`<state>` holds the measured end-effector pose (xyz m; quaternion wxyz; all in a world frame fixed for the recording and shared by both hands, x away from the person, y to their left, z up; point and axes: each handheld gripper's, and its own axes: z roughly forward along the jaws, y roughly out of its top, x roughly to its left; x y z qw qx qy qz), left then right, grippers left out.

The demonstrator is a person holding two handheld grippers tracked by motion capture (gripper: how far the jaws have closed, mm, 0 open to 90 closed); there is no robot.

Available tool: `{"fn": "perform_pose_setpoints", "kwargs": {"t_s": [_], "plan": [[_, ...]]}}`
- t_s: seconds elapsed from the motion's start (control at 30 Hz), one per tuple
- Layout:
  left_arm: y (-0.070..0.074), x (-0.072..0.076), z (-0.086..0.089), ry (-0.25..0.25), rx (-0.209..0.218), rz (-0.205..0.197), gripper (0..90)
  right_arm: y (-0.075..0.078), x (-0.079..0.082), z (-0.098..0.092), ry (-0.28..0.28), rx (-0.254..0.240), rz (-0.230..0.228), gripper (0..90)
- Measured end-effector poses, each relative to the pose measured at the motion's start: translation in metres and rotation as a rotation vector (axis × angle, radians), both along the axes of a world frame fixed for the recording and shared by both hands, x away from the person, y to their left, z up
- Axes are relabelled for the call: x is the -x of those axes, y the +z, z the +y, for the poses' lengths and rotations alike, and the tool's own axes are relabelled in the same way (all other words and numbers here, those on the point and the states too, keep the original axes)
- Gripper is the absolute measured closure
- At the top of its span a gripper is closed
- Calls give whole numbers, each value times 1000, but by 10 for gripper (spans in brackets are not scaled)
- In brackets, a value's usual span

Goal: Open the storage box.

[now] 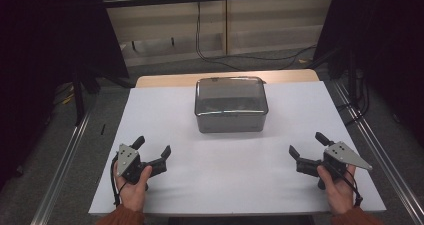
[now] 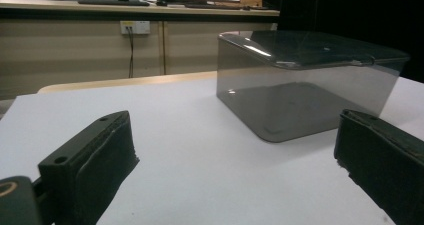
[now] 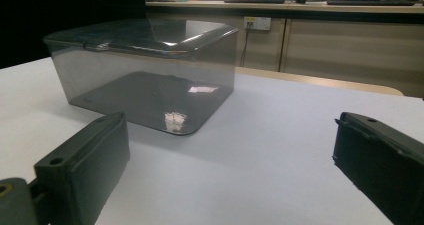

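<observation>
A see-through grey plastic box with a lid sits on the white table top, near the far middle of it. The lid is on the box. The box looks dark and smoky, and light shines off its top.

The left gripper is near the front left corner of the table. A hand holds it from below. Its two black jaws are wide apart, and nothing is between them. It points toward the box but is well apart from it. In the left gripper view, the box stands ahead and to the right, past the two open jaws.

The right gripper is near the front right corner of the table. Another hand holds it. Its jaws are wide apart too, with nothing in them. It is also well away from the box. In the right gripper view, the box stands ahead and to the left.

Both sleeves are orange-brown
</observation>
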<state>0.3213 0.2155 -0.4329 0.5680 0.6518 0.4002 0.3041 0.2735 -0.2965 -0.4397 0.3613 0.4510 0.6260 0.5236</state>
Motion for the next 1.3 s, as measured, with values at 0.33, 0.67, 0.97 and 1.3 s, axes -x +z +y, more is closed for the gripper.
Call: {"fn": "perform_pose_setpoints", "kwargs": {"t_s": [0.33,0.67,0.97,1.3], "plan": [[2,2,1,-11,15,4,30,-1,-4,14,80,25,4,6],[1,1,-1,-23,9,9,31,-1,-14,25,83,34,15,0],[0,-1,-1,-27,2,-2,30,3,-25,42,106,33,-4,0],[-2,-3,-3,-23,-13,8,30,4,-40,54,137,43,-7,5]]}}
